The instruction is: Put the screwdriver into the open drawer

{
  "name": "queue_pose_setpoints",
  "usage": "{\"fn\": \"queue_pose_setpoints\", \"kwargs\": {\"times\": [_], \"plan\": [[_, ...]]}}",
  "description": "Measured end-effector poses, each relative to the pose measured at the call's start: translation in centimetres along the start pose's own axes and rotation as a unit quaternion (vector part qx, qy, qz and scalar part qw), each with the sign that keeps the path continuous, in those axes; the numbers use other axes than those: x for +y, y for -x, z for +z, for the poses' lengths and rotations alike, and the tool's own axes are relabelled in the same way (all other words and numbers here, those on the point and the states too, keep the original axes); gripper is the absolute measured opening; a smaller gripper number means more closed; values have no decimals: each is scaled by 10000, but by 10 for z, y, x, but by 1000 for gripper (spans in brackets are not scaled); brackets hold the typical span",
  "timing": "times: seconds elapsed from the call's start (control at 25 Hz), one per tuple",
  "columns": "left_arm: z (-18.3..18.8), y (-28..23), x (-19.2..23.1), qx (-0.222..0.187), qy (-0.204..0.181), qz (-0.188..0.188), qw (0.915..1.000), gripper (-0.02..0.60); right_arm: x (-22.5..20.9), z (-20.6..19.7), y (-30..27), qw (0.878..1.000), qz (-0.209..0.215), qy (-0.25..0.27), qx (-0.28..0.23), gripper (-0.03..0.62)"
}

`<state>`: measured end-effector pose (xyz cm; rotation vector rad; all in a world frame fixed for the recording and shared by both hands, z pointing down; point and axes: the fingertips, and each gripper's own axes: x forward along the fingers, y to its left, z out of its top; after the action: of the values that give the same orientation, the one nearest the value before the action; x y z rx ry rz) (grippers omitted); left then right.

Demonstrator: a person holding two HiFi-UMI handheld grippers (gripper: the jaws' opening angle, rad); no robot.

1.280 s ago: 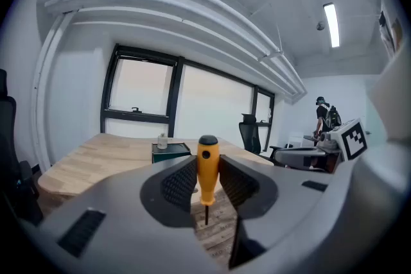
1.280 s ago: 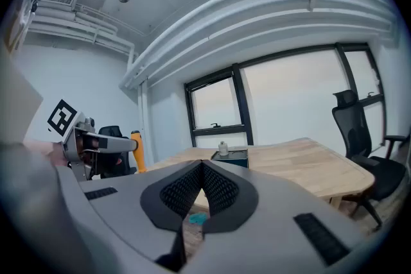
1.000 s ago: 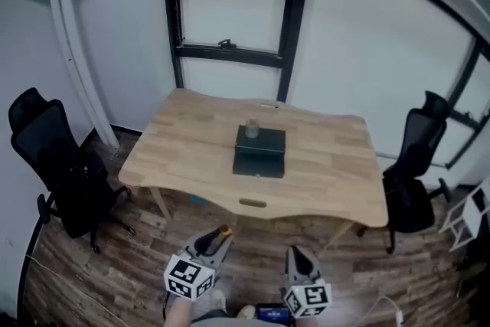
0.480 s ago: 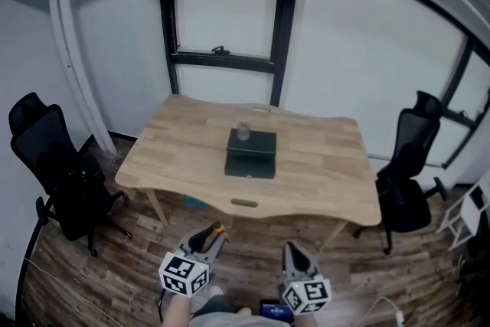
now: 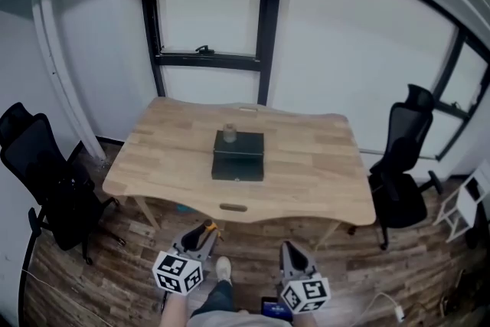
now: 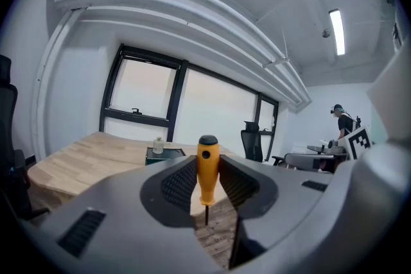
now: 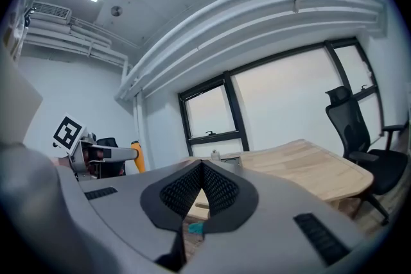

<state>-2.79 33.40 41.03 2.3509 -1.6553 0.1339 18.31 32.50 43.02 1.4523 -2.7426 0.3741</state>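
We've edged forward, and the surface [image 5: 306, 165] has slid left in the head view, but the box [image 5: 238, 157] is still well ahead. Left gripper [image 5: 200, 235] clamps the screwdriver [image 6: 207, 170] upright; right gripper [image 7: 202, 184] is closed on nothing. Judging by that gap, delivery remains.

Diffuse daylight enters through the window [image 5: 207, 11], whose panes wash out to flat white in every view. A ceiling strip light [image 6: 337, 32] glares in the left gripper view. The table [image 5: 306, 165] is evenly lit, with shadow pooling underneath. Fisheye distortion bends the edges, and the corners go black. The screwdriver [image 6: 207, 163] looks sharp, while the body of the left gripper [image 6: 207, 179] around it looks soft.
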Motion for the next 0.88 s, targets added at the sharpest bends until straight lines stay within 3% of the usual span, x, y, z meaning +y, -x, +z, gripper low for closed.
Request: {"fn": "queue_pose_setpoints", "kwargs": {"times": [0.36,0.88], "plan": [[13,-82,58,79,47,-115,9999,110,-21,10,-86,9996,-64,-253,89,-3],[47,-231,161,398,-58,-615,9973,110,-64,27,-250,9972,-586,-296,364,-3]]}}
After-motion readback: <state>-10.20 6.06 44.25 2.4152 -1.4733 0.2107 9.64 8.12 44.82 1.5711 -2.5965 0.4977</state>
